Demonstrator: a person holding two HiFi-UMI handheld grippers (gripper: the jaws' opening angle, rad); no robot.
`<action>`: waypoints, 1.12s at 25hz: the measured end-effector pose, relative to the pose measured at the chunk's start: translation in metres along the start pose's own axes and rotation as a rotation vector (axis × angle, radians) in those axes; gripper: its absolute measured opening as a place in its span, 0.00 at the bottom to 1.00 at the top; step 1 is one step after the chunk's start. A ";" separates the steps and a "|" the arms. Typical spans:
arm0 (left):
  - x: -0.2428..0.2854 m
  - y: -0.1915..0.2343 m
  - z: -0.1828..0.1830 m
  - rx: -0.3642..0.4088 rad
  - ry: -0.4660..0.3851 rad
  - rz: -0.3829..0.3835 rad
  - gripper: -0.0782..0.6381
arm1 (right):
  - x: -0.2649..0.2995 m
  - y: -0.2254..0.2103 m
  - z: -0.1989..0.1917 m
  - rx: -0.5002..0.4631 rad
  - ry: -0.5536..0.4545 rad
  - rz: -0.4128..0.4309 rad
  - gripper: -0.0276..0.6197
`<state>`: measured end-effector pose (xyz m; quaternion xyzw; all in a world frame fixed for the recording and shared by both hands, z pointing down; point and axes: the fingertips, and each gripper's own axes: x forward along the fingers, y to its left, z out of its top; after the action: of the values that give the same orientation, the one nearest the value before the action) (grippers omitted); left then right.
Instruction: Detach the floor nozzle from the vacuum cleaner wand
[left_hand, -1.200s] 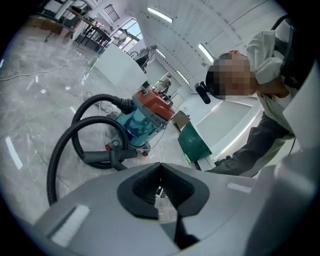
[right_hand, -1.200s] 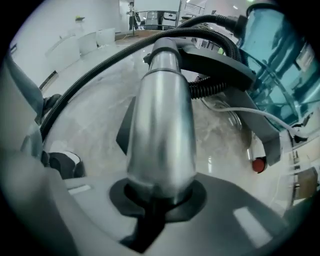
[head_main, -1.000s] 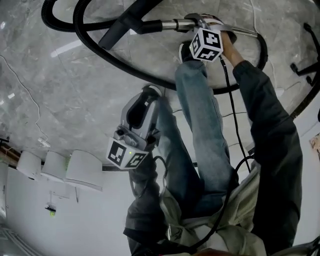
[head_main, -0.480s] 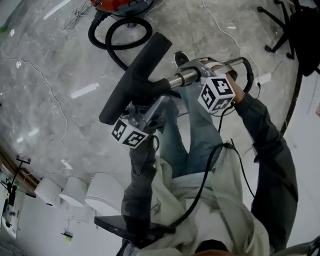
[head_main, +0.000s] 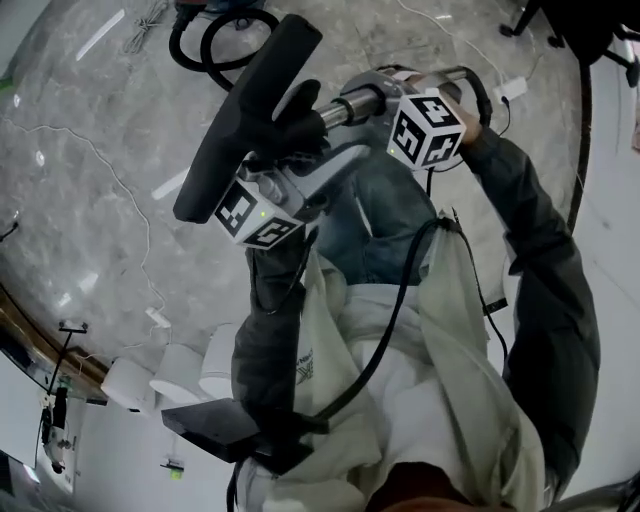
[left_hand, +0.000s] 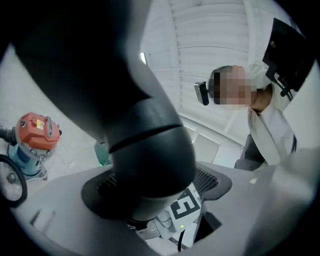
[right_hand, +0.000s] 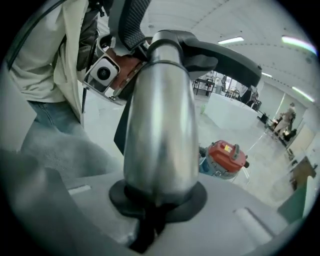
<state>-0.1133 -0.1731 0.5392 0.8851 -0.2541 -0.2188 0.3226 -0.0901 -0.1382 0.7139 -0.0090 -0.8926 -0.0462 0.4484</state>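
Observation:
The black floor nozzle (head_main: 245, 115) is lifted off the floor, its neck (head_main: 300, 115) still joined to the silver wand (head_main: 355, 103). My right gripper (head_main: 388, 97) is shut on the wand, which fills the right gripper view (right_hand: 160, 120) between the pads (right_hand: 157, 200). My left gripper (head_main: 305, 165) stands wide open around the nozzle's neck; in the left gripper view the rounded black neck (left_hand: 150, 165) sits between the spread jaws (left_hand: 155, 202), and no pad visibly presses on it. The orange vacuum body (right_hand: 227, 157) stands on the floor behind.
The black hose (head_main: 230, 35) loops on the marble floor at the top. A thin cable (head_main: 110, 180) runs across the floor at left. White cylinders (head_main: 150, 385) stand at lower left, a chair base (head_main: 530, 20) at top right. My legs are under the wand.
Both grippers rose, and the wand and nozzle came up off the floor. The left gripper went from beside my leg to the nozzle's neck, and its jaws opened wide.

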 end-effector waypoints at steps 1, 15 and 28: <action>0.002 -0.002 -0.003 -0.003 0.007 -0.006 0.65 | -0.004 -0.003 0.001 -0.014 0.003 -0.013 0.11; 0.059 -0.084 0.049 0.089 -0.179 -0.109 0.44 | -0.103 -0.001 0.017 0.029 -0.039 -0.059 0.11; 0.098 -0.334 0.074 0.492 -0.282 -0.184 0.25 | -0.280 0.105 0.087 0.057 -0.276 -0.117 0.11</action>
<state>0.0247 -0.0440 0.2377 0.9170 -0.2606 -0.2996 0.0389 0.0136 -0.0187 0.4458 0.0495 -0.9457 -0.0449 0.3181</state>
